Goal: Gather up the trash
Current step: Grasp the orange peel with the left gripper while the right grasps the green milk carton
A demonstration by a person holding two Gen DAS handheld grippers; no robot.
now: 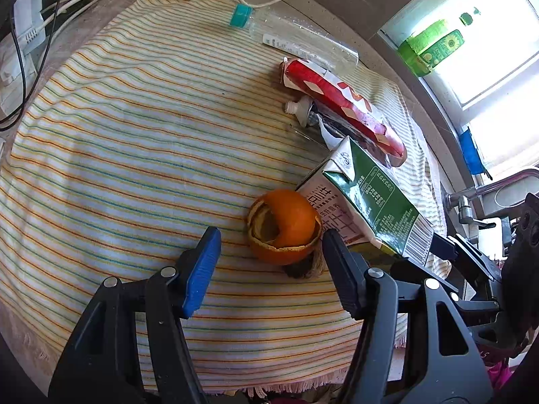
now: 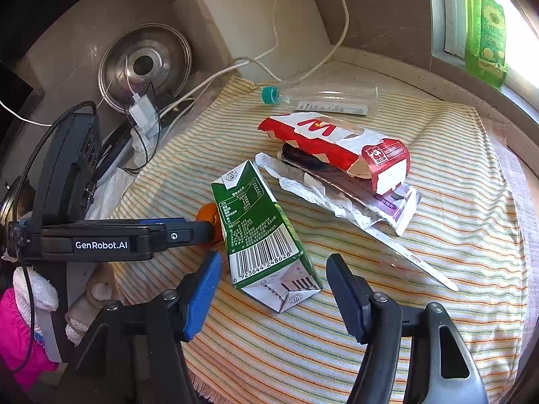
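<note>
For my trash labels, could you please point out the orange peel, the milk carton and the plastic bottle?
orange peel (image 1: 286, 225): left wrist view, outer skin.
milk carton (image 2: 256, 222): right wrist view, green side panel.
plastic bottle (image 2: 330, 99): right wrist view, clear body.

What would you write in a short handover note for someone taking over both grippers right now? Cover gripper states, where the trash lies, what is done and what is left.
Left gripper: open, jaws either side of the orange peel, not pressing.
Right gripper: open, straddling the green milk carton, no grip yet.
Still on the striped cloth: red paper box, squeezed toothpaste tube, clear plastic bottle.
Done: nothing lifted.
Left: grasp and remove every piece.
</note>
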